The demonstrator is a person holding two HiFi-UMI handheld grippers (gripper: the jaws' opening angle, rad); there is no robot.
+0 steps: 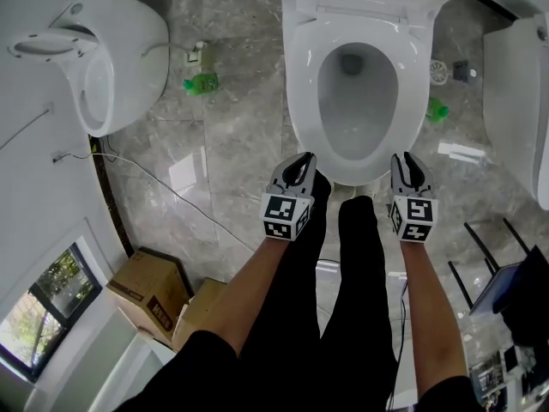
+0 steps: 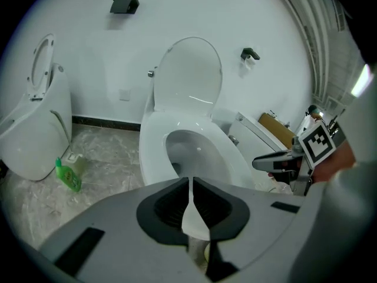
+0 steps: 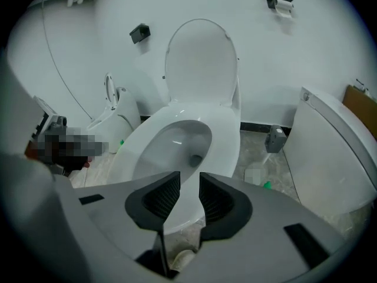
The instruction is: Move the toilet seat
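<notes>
On the bowl directly ahead, the toilet seat (image 1: 302, 114) lies flat, with the lid (image 2: 189, 72) upright behind it. The left gripper (image 1: 299, 163) hangs near the seat's front edge, jaws together and empty. The right gripper (image 1: 406, 163) hangs alongside, jaws slightly apart, clamping nothing.

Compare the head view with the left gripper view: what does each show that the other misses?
Only the head view: cardboard boxes at lower left, and the left gripper seen from above. Only the left gripper view: the raised lid's upright face, and that gripper's jaws shut on nothing. Both: the toilet seat, lowered, the right gripper, and a green bottle left of the toilet.
</notes>
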